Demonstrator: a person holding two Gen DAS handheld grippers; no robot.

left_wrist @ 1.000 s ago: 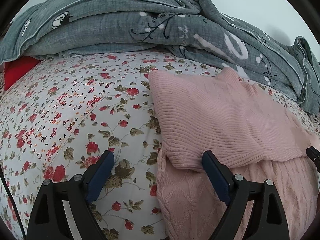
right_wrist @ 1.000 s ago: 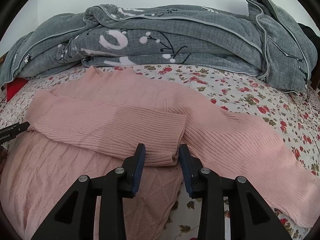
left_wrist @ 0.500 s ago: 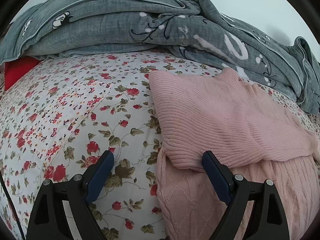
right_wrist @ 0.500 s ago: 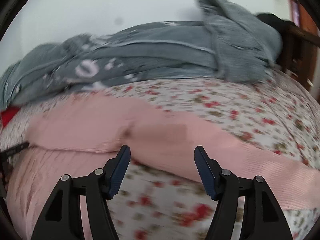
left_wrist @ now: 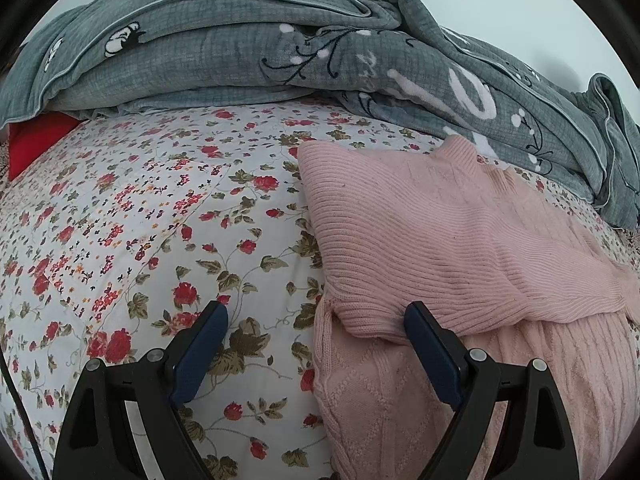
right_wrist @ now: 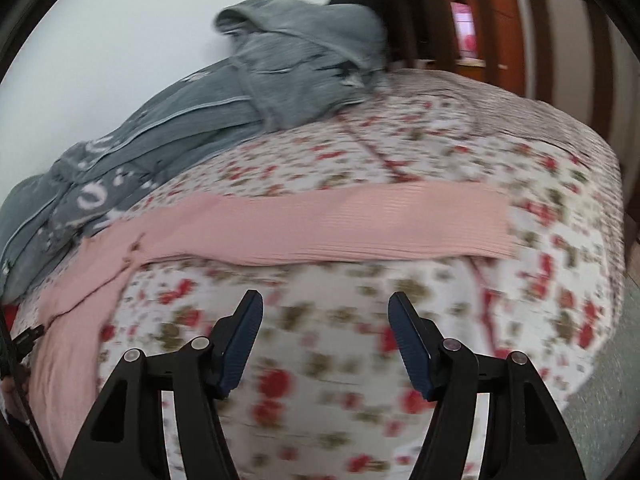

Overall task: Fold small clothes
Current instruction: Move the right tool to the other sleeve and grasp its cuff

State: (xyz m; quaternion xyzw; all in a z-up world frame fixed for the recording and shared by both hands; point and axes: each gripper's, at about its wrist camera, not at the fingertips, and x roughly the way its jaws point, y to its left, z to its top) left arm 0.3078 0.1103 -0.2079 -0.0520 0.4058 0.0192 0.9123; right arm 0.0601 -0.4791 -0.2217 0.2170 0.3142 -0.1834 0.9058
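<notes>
1. Swung rightward since a second ago: right gripper (right_wrist: 326, 340), then narrowed around the folded sleeve's cuff, now spread wide and holding nothing, facing the other sleeve; view blurred by motion.
2. Unchanged over the same second: left gripper (left_wrist: 316, 346), fingers wide apart and empty, low over the floral bedsheet (left_wrist: 160, 220).
3. Spread across the bed: pink knit sweater (left_wrist: 440, 240), one ribbed sleeve already folded over its body, grey quilt (left_wrist: 280, 48) heaped behind.
4. Stretched flat on the sheet in the right wrist view: second sleeve (right_wrist: 340, 224), just ahead of the open fingertips and clear of them, cuff toward the wooden bed rail (right_wrist: 500, 20).
5. In the left wrist view: folded sleeve's edge touching or just behind the right-hand finger pad (left_wrist: 430, 354); cannot tell which.
6. Step in hand, by appearance: reaching for the second sleeve. Next move likely calls for advancing to the cuff end, pinching the knit, and carrying it across the body onto the first.
</notes>
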